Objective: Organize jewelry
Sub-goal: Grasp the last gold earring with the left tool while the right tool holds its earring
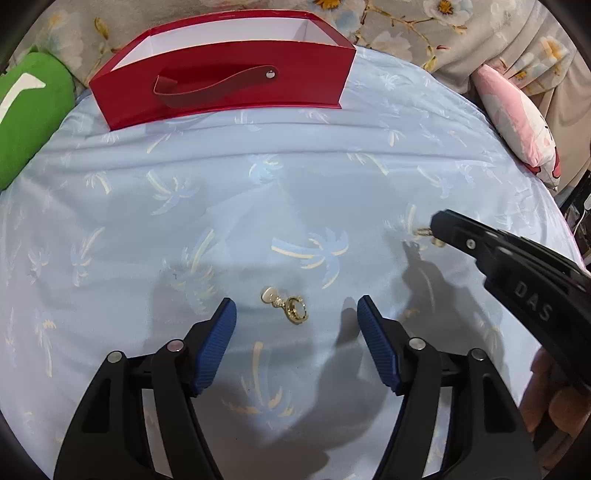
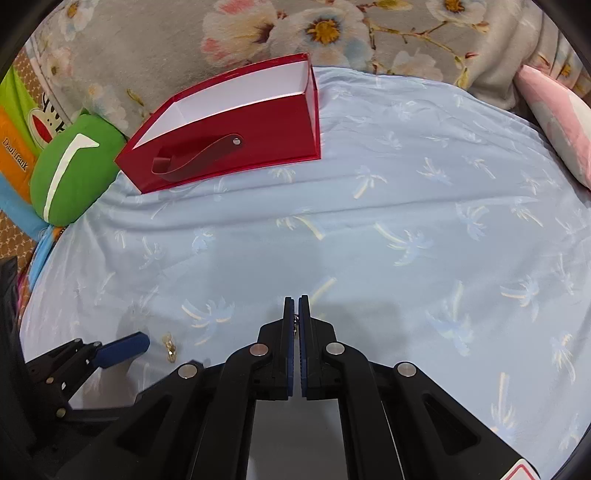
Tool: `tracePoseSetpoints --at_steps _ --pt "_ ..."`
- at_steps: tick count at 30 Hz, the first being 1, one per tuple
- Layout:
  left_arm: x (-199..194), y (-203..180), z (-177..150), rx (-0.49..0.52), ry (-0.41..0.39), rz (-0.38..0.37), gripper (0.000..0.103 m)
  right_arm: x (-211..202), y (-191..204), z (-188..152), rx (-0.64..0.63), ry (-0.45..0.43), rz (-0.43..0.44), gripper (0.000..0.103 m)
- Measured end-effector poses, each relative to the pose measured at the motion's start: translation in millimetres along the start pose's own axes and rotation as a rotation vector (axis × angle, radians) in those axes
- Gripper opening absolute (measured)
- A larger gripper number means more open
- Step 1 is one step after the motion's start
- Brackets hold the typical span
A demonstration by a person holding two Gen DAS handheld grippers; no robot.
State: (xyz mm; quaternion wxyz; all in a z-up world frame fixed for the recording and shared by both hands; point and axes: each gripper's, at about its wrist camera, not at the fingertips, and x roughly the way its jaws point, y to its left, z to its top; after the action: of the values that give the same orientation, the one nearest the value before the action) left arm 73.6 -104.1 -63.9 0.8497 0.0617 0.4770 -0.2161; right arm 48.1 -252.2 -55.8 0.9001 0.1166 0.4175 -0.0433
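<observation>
A gold earring [image 1: 288, 307] lies on the light blue bedsheet [image 1: 295, 206], between the open blue pads of my left gripper [image 1: 296, 314]; it also shows in the right wrist view [image 2: 169, 346]. My right gripper [image 2: 294, 314] is shut on a second small gold earring [image 2: 295, 326], pinched between its pads. In the left wrist view that gripper's tip [image 1: 437, 225] is at the right with the gold piece [image 1: 424, 233] hanging from it. A red open-top box [image 1: 225, 70] with a strap handle and white inside stands at the back; it also shows in the right wrist view [image 2: 236, 144].
A green cushion [image 1: 26, 118] lies left of the box. A pink pillow [image 1: 517, 122] lies at the right edge of the bed. A floral blanket [image 2: 295, 33] runs behind the box. My left gripper's finger [image 2: 122, 349] shows low left in the right wrist view.
</observation>
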Motion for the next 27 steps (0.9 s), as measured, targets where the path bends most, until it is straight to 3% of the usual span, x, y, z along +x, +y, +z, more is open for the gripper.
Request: tracePoseSetpoints --at_steps 9,15,27 --pt "-4.7 4.9 -0.6 -0.030 0.025 -0.066 0.007 -13.2 1.0 -5.8 0.000 -0.012 0.015 0.002" --pt "-23.5 16.8 1.0 -0.059 -0.007 -0.089 0.000 -28.3 9.3 -3.4 -0.016 -0.038 0.035 0.002" --pt "-63.1 48.4 16.1 -0.098 -0.090 -0.070 0.000 -46.7 22.8 8.9 -0.043 -0.083 0.054 0.002"
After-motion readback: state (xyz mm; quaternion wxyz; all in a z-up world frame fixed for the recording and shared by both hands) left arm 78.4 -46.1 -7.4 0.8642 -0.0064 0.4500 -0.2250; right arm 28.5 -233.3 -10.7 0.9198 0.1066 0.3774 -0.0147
